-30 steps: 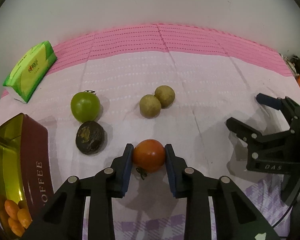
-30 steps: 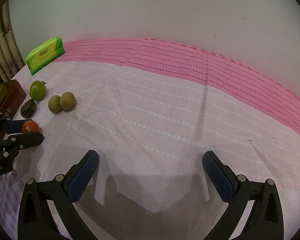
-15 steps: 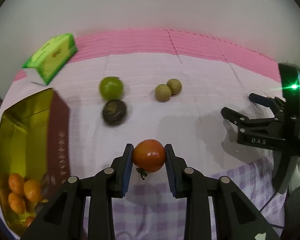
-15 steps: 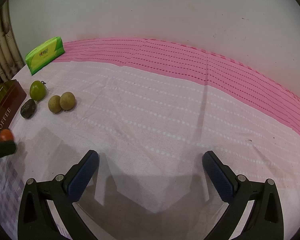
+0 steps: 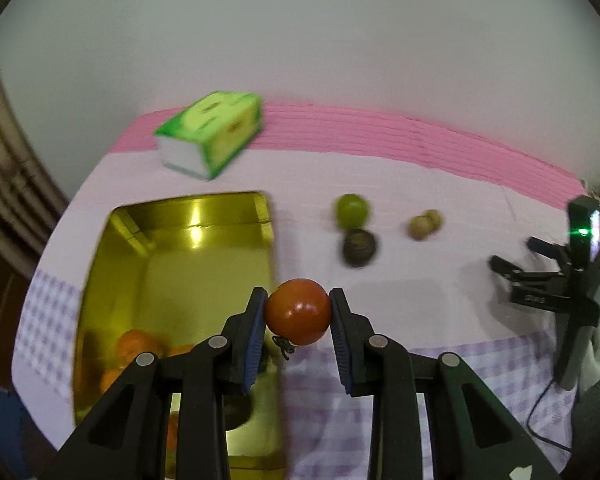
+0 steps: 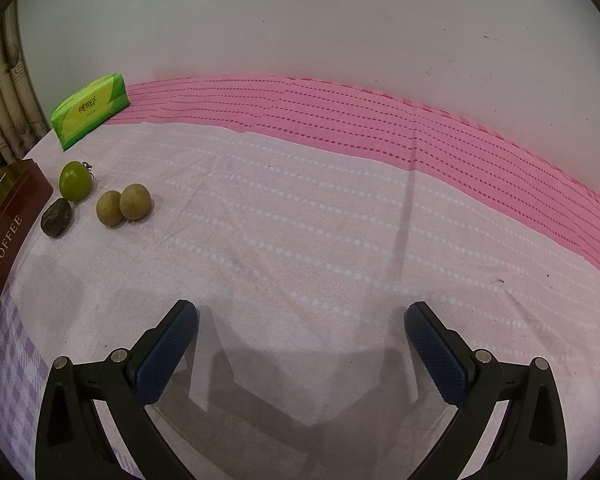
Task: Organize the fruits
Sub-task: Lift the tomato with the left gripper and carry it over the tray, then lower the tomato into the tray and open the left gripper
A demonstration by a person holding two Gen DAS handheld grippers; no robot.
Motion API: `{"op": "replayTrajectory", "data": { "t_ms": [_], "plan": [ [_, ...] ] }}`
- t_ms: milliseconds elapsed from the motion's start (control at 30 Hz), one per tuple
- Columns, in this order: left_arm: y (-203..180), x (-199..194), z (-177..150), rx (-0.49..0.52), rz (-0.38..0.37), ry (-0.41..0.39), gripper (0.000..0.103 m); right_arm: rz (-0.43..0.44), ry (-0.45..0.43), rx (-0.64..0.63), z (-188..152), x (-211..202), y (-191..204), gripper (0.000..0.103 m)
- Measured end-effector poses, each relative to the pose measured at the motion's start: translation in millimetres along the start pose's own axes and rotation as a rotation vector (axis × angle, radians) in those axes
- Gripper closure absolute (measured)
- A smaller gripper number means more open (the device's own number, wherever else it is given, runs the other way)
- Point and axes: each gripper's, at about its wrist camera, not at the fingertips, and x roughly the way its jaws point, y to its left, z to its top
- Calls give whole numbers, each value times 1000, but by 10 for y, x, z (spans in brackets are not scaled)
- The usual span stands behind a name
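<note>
Left gripper [image 5: 298,312] was clamped on the red tomato [image 5: 297,311], both blue pads pressed against its sides, stem end facing down toward the camera. Tomato was off the cloth, seen just right of the tin's [image 5: 100,280] right wall in the left wrist view. Tin was open, gold inside, with several orange fruits [image 5: 138,344] in its near end; that view was motion-blurred. Right gripper [image 6: 300,340] was spread wide with nothing between the pads, hanging over bare pink cloth [image 6: 300,220]. On the cloth near the tin: green fruit [image 6: 75,181], dark fruit [image 6: 56,217] just in front of it, and two brown fruits [image 6: 124,205] touching each other a bit to the right. Green tissue pack [image 6: 90,110] sat at the far left corner by the wall. Tin's brown side read "TOFFEE" in the right wrist view.
</note>
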Motion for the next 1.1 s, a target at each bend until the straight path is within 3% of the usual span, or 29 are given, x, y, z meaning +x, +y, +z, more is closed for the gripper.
{"op": "replayTrajectory", "data": {
  "t_ms": [400,800,1100],
  "plan": [
    [814,-59,-130,-129,101,23,75,0,0,0,1,2,-1,0],
    [909,40,-522,-142,94,113,75,0,0,0,0,3,1,0],
    [897,174,-601,-128,96,142,75,0,0,0,-1,2,1,0]
  ]
}}
